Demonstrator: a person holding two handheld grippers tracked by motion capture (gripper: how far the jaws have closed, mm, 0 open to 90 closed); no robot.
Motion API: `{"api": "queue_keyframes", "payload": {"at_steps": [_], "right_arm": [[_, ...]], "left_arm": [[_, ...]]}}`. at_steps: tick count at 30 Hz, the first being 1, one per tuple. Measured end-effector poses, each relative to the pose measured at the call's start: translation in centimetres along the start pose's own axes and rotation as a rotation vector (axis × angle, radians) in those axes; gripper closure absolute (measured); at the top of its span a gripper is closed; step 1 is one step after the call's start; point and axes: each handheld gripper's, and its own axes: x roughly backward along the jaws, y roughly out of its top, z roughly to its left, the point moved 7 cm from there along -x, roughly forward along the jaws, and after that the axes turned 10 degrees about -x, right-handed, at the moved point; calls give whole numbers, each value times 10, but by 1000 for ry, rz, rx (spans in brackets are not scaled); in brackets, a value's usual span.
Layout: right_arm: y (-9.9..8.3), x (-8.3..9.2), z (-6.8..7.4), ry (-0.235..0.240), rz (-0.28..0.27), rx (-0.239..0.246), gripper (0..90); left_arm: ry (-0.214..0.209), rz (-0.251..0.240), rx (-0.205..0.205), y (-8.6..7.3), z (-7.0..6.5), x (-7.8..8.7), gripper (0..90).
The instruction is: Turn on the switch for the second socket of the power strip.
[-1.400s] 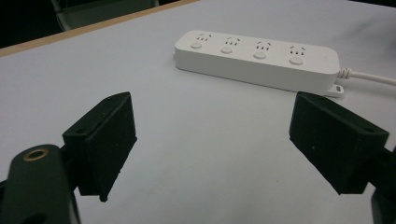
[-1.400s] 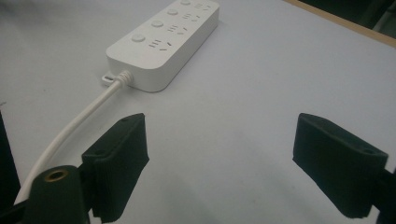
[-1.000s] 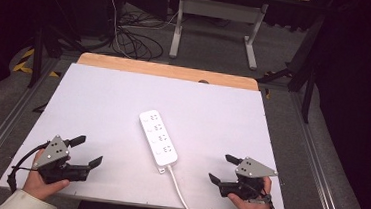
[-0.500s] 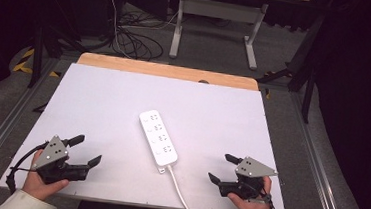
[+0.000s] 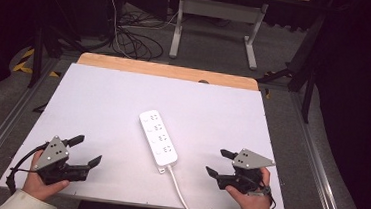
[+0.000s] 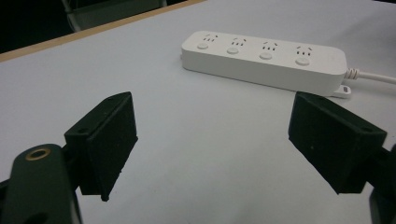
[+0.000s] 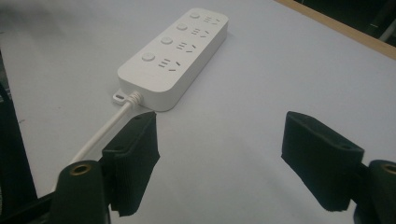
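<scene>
A white power strip (image 5: 158, 138) with several sockets and buttons lies on the middle of the white table top (image 5: 98, 102). Its white cable (image 5: 186, 202) runs off the near edge. My left gripper (image 5: 86, 150) rests near the front left corner, open, with nothing between its jaws; the power strip (image 6: 266, 58) lies ahead of it. My right gripper (image 5: 219, 162) rests near the front right, open and holding nothing. In the right gripper view the power strip (image 7: 175, 53) and its cable (image 7: 107, 128) lie ahead to the left.
A wooden strip (image 5: 168, 72) edges the far side of the table. Beyond it stand a grey desk frame (image 5: 217, 24) and loose cables on the floor (image 5: 128, 37). Metal rails (image 5: 1, 120) run along both sides of the table.
My left gripper has drifted slightly toward the near edge and left. The right gripper and the power strip have stayed put.
</scene>
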Motion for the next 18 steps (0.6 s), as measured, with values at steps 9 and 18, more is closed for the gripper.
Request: {"api": "queue_keyframes", "payload": {"at_steps": [9, 18], "right_arm": [[20, -11, 5, 18, 28, 21, 292], [40, -22, 13, 39, 30, 48, 298]], "left_arm": [[1, 0, 7, 0, -1, 0, 158], [1, 4, -3, 0, -2, 0, 156]]}}
